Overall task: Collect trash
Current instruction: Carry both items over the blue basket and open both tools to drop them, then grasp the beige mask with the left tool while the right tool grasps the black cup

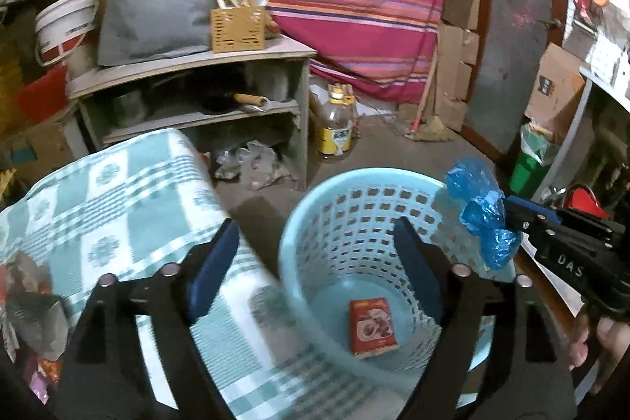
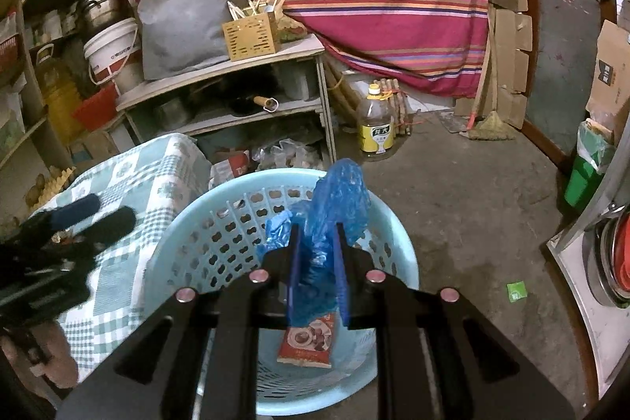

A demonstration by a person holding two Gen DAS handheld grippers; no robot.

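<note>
A light blue perforated basket (image 1: 315,219) (image 2: 189,243) stands on the floor beside a table with a green checked cloth (image 1: 130,207) (image 2: 134,184). A red packet (image 1: 372,327) (image 2: 309,343) lies flat on the basket's bottom. My right gripper (image 2: 317,229) (image 1: 512,223) is shut on a crumpled blue plastic bag (image 2: 338,199) (image 1: 482,211) and holds it above the basket's rim. My left gripper (image 1: 319,235) (image 2: 102,213) is open and empty, one finger over the cloth and one over the basket.
A grey shelf unit (image 1: 197,65) with a yellow utensil box (image 1: 238,28) stands behind. An oil bottle (image 1: 338,124) (image 2: 376,123) sits on the floor. A green scrap (image 2: 516,291) lies on the floor at right. More wrappers (image 1: 35,309) lie on the cloth's left edge.
</note>
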